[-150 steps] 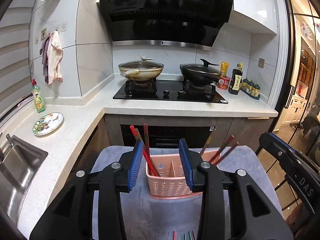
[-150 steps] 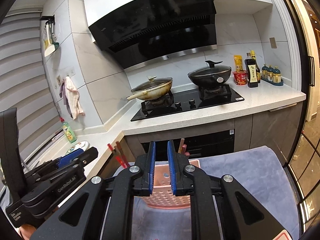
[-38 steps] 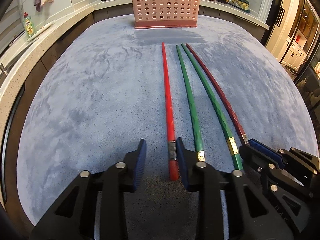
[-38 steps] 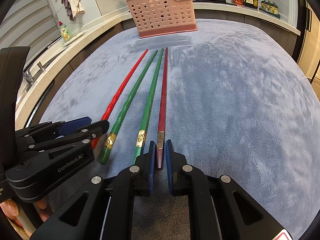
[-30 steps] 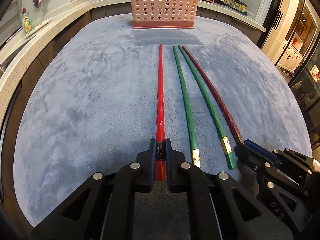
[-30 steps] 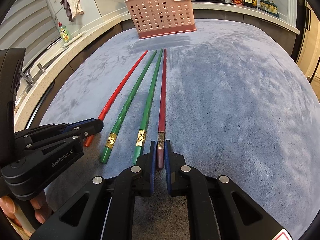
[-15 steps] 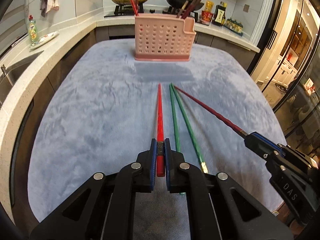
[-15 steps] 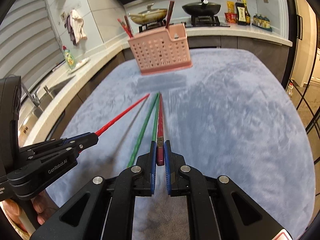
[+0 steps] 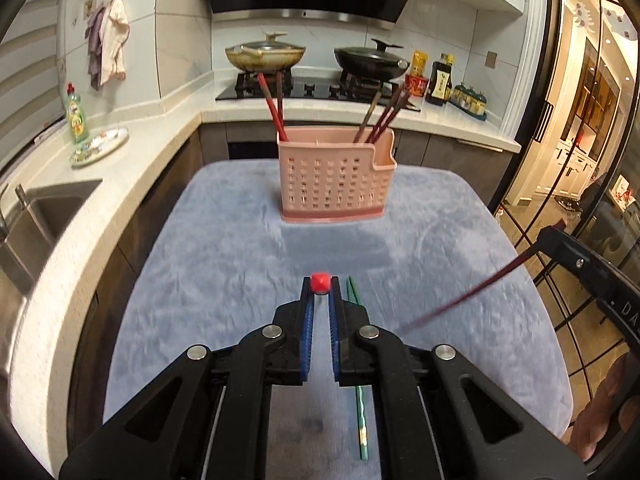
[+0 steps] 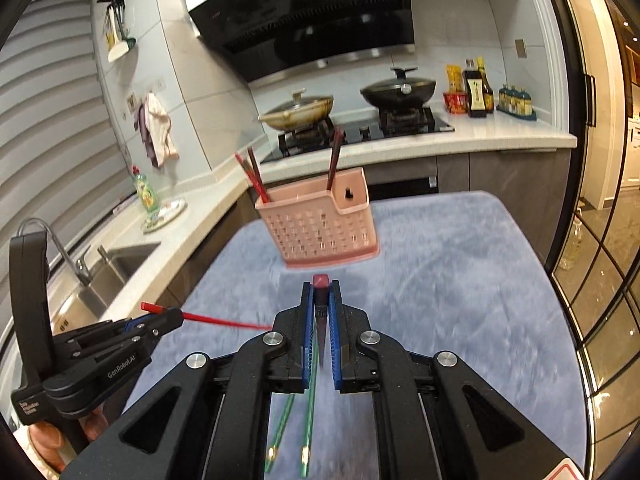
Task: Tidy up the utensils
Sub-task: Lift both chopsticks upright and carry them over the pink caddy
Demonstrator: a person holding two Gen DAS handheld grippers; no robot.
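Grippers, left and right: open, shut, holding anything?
Left gripper: shut on the red chopstick.
Right gripper: shut on the dark red chopstick.

We see a pink holder point(image 9: 334, 178) dotted with square holes, a bright red chopstick point(image 9: 320, 282), a maroon chopstick point(image 10: 321, 281), two green chopsticks point(image 10: 310, 404) and a grey-blue mat point(image 9: 224, 248).

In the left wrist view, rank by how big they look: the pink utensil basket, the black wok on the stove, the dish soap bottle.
1. pink utensil basket, plainly the largest.
2. black wok.
3. dish soap bottle, the smallest.

The basket stands nearer the camera, so true sizes stay unsure.
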